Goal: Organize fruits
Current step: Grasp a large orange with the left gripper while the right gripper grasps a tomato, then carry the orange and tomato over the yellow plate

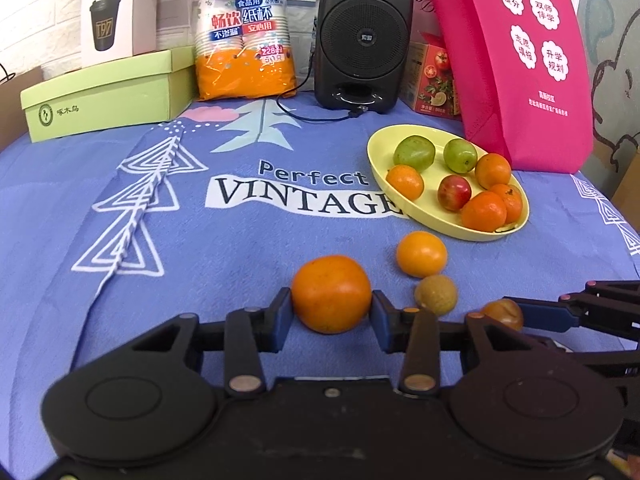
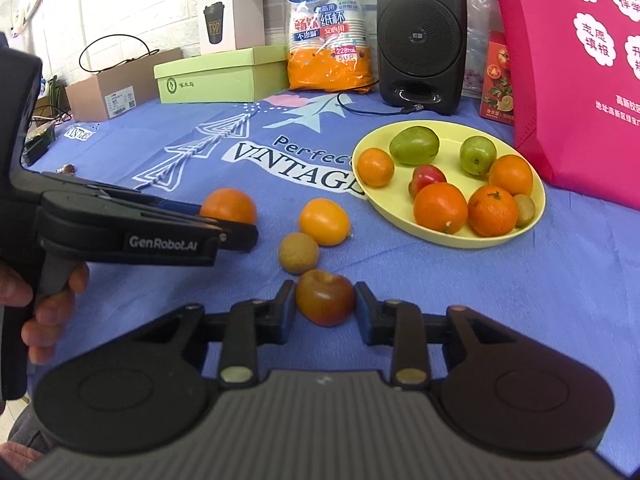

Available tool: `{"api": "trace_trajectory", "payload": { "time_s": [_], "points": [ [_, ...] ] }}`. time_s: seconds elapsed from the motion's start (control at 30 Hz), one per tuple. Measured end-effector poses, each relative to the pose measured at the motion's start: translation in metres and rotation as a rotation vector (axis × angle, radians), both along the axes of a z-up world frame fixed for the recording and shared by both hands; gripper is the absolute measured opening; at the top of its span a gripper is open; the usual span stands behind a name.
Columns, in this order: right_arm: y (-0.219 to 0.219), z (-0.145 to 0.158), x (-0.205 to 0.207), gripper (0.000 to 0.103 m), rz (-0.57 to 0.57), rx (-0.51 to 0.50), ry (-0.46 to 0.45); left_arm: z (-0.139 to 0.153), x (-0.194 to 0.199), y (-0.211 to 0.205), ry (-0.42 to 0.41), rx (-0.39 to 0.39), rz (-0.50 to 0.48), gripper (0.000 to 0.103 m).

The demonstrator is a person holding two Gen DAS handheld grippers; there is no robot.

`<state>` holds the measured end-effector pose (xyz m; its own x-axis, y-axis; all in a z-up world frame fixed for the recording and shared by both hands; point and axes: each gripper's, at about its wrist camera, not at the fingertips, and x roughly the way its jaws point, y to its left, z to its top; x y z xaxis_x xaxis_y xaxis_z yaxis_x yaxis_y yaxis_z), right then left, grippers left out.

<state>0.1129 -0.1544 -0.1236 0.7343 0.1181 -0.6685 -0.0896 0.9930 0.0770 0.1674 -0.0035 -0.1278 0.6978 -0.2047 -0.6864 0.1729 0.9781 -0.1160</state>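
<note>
On the bench, covered by a blue printed cloth [image 1: 200, 240], a large orange [image 1: 331, 293] is pinched between the pads of the left gripper [image 1: 331, 308], both pads being seen touching its sides while it sits on the cloth. A small reddish fruit [image 2: 325, 297] is bracketed by the right gripper [image 2: 324, 304]; the pads lie at its flanks and contact appears made, though firm pressure cannot be confirmed. Two fruits remain loose between the grippers and the yellow plate [image 2: 536, 216]: a smaller orange [image 2: 324, 221] and a brownish round fruit [image 2: 299, 253], the latter just beside the reddish fruit. The plate already holds several oranges, two green fruits and a red one. Several risks are judged from here. The round fruits could be squeezed out of the flat pads if they are lifted with a grip set below the widest part. The brownish fruit could be knocked and rolled away as the right gripper rises. A crowded plate could let an added fruit roll over its low rim, and the two grippers could collide if both are carried to the plate together.
</note>
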Motion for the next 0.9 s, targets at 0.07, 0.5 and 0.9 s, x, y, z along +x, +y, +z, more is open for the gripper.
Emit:
{"api": "trace_trajectory", "payload": {
  "time_s": [0.07,0.5,0.9],
  "points": [
    [-0.001,0.001,-0.005,0.030,-0.002,0.005,-0.001,0.001,-0.006,0.001,0.000,0.002,-0.001,0.040],
    [-0.003,0.008,-0.032,0.030,-0.007,0.004,-0.016,0.016,-0.040,0.005,-0.027,-0.010,-0.022,0.040],
    [-0.009,0.014,-0.048,0.030,-0.020,0.012,-0.029,0.035,-0.058,0.004,-0.062,-0.009,-0.039,0.040]
  ]
}}
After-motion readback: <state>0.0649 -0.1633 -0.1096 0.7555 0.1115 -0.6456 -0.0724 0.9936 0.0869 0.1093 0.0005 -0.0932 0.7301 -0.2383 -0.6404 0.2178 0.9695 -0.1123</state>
